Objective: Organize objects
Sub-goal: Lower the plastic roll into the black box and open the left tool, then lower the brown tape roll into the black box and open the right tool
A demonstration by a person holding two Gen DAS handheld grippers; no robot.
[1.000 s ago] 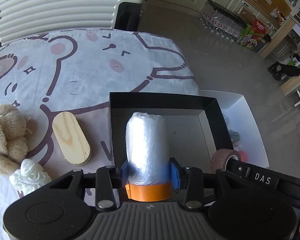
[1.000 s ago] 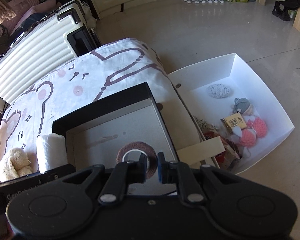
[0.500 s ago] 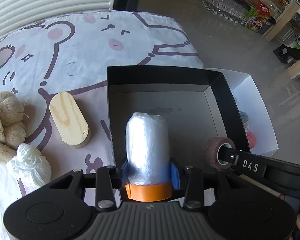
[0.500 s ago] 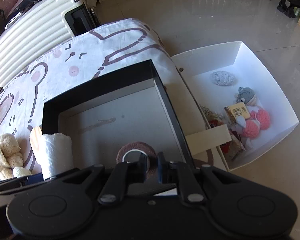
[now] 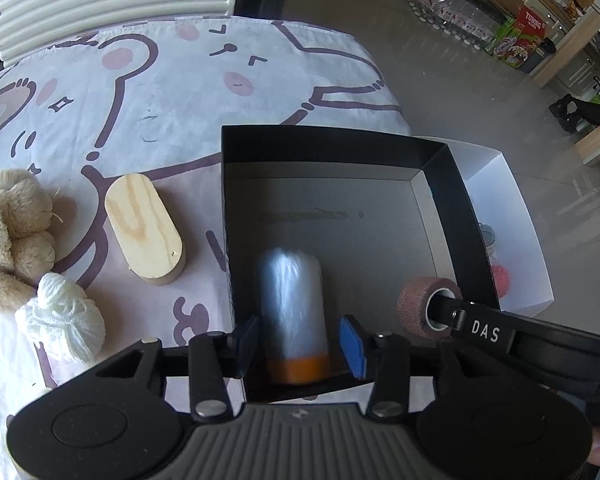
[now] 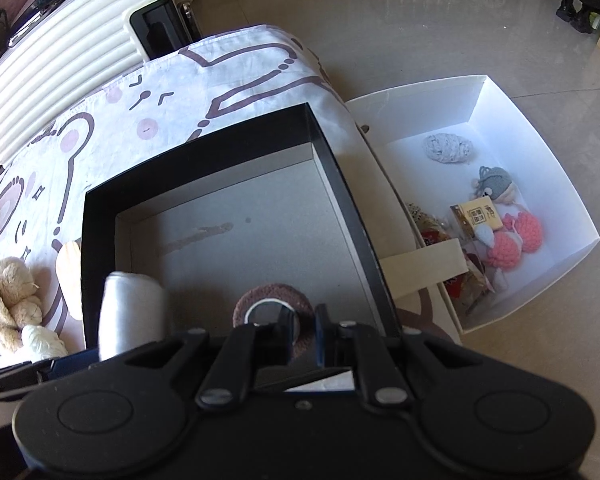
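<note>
A black box (image 5: 332,142) with a grey floor sits on the cartoon-print cloth; it also shows in the right wrist view (image 6: 204,148). My left gripper (image 5: 300,340) is open over the box's near edge. A clear plastic-film roll with an orange end (image 5: 292,308) is blurred between the spread blue pads (image 5: 352,344), loose from them; it also shows in the right wrist view (image 6: 130,312). My right gripper (image 6: 302,330) is shut on the wall of a brown tape roll (image 6: 276,308), held inside the box; the roll also shows in the left wrist view (image 5: 420,308).
On the cloth left of the box lie a wooden oval block (image 5: 144,228), a white yarn ball (image 5: 62,320) and a beige plush toy (image 5: 8,232). A white box (image 6: 500,184) of small knitted items stands right of the table. A cream suitcase (image 6: 60,52) stands behind.
My left gripper has opened and the film roll is dropping free, blurred, into the box. Both grippers moved forward over the box. The right gripper still holds the tape roll.
</note>
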